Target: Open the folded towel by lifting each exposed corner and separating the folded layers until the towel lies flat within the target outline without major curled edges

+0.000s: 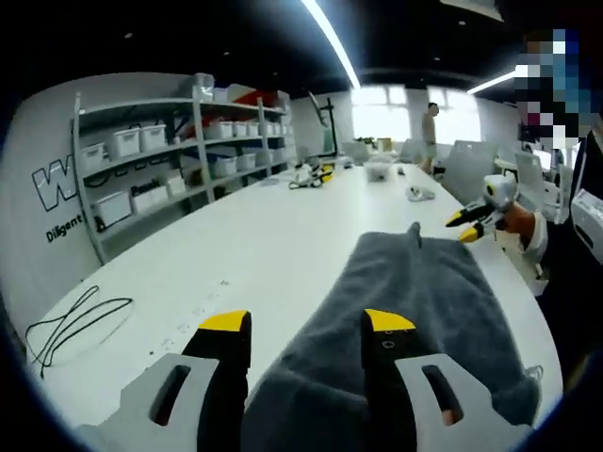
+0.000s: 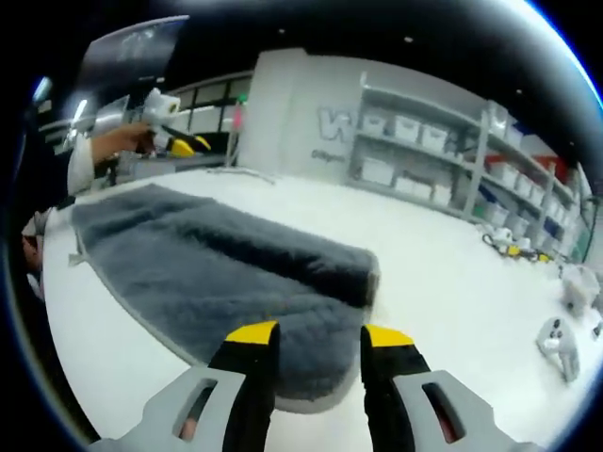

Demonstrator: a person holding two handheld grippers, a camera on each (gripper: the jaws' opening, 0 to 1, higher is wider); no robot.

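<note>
A grey towel (image 1: 415, 292) lies folded lengthwise on the white table (image 1: 245, 254). One long layer is doubled over, and its fold ridge runs along the towel (image 2: 217, 259). My left gripper (image 1: 306, 325) hovers open above one short end, its yellow-tipped jaws wide apart with towel showing between them. My right gripper (image 2: 319, 335) stands open above the opposite short end, just over the rounded edge. Each gripper appears small in the other's view, held in a hand: the right gripper (image 1: 464, 228) by the far corner, the left gripper (image 2: 188, 143) beyond the far end.
A black cable (image 1: 66, 325) lies on the table near the left edge. Shelves with white bins (image 1: 160, 160) line the wall. Small devices (image 2: 556, 344) and tools (image 1: 311, 174) sit further along the table. A person (image 1: 429, 132) stands by the far window.
</note>
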